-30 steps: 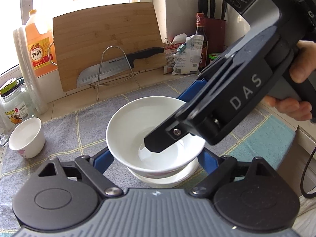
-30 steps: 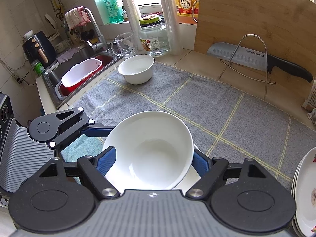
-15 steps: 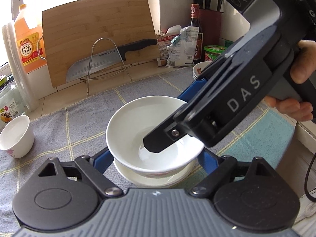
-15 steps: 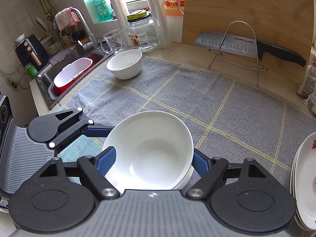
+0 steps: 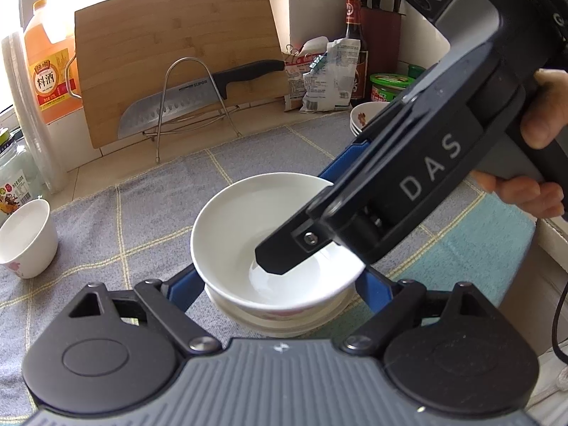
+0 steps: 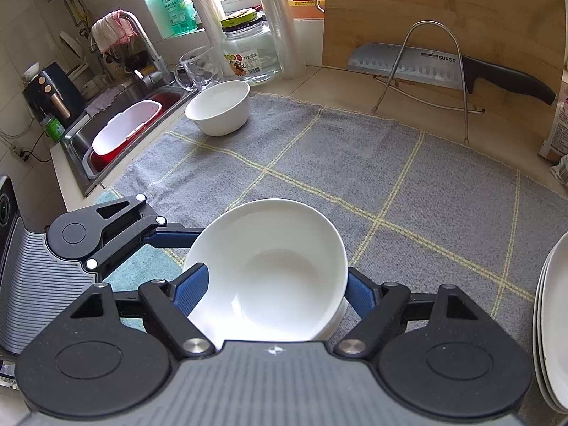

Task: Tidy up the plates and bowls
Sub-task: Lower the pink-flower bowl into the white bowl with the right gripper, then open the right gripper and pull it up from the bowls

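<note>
A white bowl (image 5: pixel 248 227) is nested in a second bowl (image 5: pixel 284 321) on the grey mat; the pair also shows in the right wrist view (image 6: pixel 273 273). My left gripper (image 5: pixel 277 280) has its blue pads on either side of the stack, shut on it. My right gripper (image 6: pixel 273 284) also has its pads against the stack; in the left wrist view one of its fingers (image 5: pixel 284 252) reaches over the rim into the top bowl. Another white bowl (image 6: pixel 218 106) stands at the mat's far left. Stacked plates (image 6: pixel 553 319) lie at the right.
A cutting board (image 6: pixel 443 28) leans on the back wall with a knife (image 6: pixel 443 67) on a wire rack. Jar (image 6: pixel 252 49), glass mug (image 6: pixel 195 67) and oil bottle stand at the back. A sink (image 6: pixel 120 131) lies left. Small bowls (image 5: pixel 362 119), bags and bottles sit back right.
Both grippers have moved together with the bowl stack to the right along the mat; the lone bowl and cutting board have slid left in view. The grip looks unchanged.
</note>
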The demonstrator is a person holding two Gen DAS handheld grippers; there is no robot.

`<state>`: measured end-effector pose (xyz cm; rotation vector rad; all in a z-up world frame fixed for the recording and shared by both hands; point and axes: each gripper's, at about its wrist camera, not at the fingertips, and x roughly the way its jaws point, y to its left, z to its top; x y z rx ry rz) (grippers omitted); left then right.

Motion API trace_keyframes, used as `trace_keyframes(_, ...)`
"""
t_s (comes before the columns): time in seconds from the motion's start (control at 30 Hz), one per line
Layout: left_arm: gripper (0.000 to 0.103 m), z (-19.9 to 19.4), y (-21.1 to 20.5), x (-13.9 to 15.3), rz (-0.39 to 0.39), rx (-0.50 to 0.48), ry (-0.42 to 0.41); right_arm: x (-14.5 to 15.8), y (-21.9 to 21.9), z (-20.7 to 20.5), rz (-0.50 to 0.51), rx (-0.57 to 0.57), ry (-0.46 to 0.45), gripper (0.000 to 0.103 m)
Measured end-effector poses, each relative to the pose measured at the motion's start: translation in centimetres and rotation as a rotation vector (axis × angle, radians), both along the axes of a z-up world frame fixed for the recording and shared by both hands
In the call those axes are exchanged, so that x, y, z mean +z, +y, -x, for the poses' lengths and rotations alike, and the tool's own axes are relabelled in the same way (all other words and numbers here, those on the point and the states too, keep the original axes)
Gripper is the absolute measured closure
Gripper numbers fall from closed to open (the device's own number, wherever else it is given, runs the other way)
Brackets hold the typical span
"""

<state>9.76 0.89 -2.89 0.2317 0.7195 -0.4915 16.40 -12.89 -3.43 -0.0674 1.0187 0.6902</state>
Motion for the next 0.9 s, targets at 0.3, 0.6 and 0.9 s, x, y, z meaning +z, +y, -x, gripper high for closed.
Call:
trace_keyframes(0.3, 0.012, -0.08, -0.01, -0.27, -0.013, -0.01, 0.002, -0.44, -0.13, -0.26, -0.005, -0.006, 0.013, 0.017)
trace_keyframes(0.6, 0.012, -0.28, 0.01, -0.32, -0.014, -0.01, 0.005, -0.57, -0.09, -0.46, -0.009, -0.009, 0.019, 0.017)
trace_keyframes(0.9, 0.011, -0.44, 0.02, -0.37, -0.018, -0.011, 0.006, -0.77, -0.36, -0.63, -0.017, -0.013, 0.029, 0.017)
